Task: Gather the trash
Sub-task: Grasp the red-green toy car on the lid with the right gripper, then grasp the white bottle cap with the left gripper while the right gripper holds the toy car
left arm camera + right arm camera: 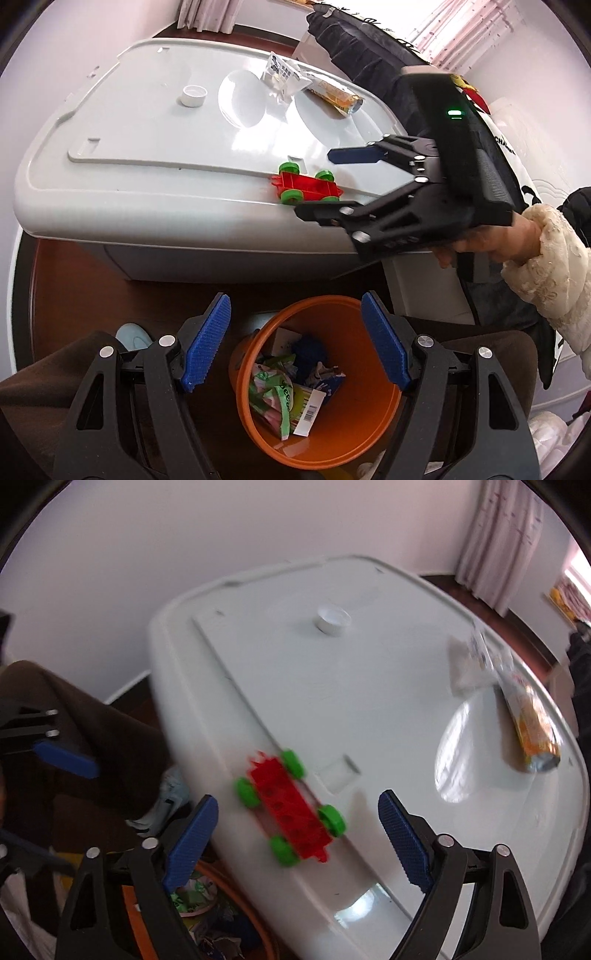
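Only left wrist view shows orange bin's [373,373] trash-filled inside.

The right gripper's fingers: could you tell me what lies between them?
The toy car on the white lid, untouched by the open gripper, per the right wrist view.

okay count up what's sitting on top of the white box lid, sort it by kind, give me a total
Toy cars: 1, red with green wheels
Bottle caps: 1, white
Wrappers: 2, a clear printed one and an orange one
Total: 4
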A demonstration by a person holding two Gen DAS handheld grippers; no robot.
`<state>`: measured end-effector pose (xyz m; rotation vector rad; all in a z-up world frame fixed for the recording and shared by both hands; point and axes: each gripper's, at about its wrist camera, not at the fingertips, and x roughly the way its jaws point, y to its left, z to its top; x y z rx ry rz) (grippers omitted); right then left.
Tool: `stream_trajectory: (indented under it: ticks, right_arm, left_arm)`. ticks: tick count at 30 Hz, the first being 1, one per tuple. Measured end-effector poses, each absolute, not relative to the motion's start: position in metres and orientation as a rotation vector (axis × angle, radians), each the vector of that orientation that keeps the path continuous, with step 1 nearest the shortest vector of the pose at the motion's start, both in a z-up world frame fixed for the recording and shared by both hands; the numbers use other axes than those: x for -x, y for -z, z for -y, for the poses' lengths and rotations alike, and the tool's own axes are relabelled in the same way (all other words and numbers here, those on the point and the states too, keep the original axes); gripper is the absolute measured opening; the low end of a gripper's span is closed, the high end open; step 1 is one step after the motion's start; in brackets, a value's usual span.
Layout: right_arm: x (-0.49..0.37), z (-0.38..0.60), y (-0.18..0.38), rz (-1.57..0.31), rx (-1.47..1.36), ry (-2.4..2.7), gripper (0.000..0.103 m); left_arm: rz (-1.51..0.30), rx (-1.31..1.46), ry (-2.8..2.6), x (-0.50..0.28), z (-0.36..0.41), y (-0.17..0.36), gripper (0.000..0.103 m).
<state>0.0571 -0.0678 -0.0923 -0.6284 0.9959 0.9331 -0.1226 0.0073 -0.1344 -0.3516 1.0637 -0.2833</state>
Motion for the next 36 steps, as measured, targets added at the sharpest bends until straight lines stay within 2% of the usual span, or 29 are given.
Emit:
stream_trajectory:
  ticks: [3,8,17,18,19,21,25,28,32,34,36]
  right_arm:
    - [-0.062,0.071,0.094,-1.028,0.549,-0.932,0.075]
    - [-0.058,0.07,0.091,-1.044,0.522,-0.929,0.052]
    - [-0.065,0.084,0.087,-1.079,0.411,-0.916,0.047]
    - [-0.065,0.086,0.086,-1.078,0.396,-0.912,0.045]
    - [-0.068,0.089,0.084,-1.074,0.374,-0.894,0.036]
    - [-0.071,0.093,0.084,-1.081,0.346,-0.888,0.033]
    - [-0.073,0.089,0.089,-1.097,0.356,-0.878,0.038]
    - [-0.077,0.083,0.09,-1.096,0.362,-0.86,0.038]
    - [-0.068,0.066,0.094,-1.062,0.48,-0.83,0.055]
    - [-0.061,0.056,0.097,-1.028,0.548,-0.781,0.055]
    - [-0.065,0.061,0.096,-1.031,0.504,-0.754,0.049]
  left_arm:
    - [-1.065,0.353,0.287,0.122,-0.006,0.134,0.072]
    - [-1.066,0.364,0.301,0.123,-0.007,0.134,0.072]
    - [-1.058,0.357,0.297,0.125,-0.006,0.132,0.072]
    - [-1.059,0.358,0.298,0.125,-0.006,0.132,0.072]
    - [-1.058,0.356,0.3,0.126,-0.006,0.132,0.072]
    - [-1.055,0.348,0.3,0.126,-0.005,0.131,0.072]
    - [-1.056,0.319,0.309,0.126,0.002,0.131,0.072]
    - [-1.055,0.299,0.317,0.125,0.006,0.13,0.072]
    - [-1.057,0.296,0.32,0.124,0.006,0.131,0.072]
    - [-1.055,0.299,0.317,0.125,0.005,0.131,0.072]
    - [-1.051,0.3,0.315,0.126,0.005,0.13,0.072]
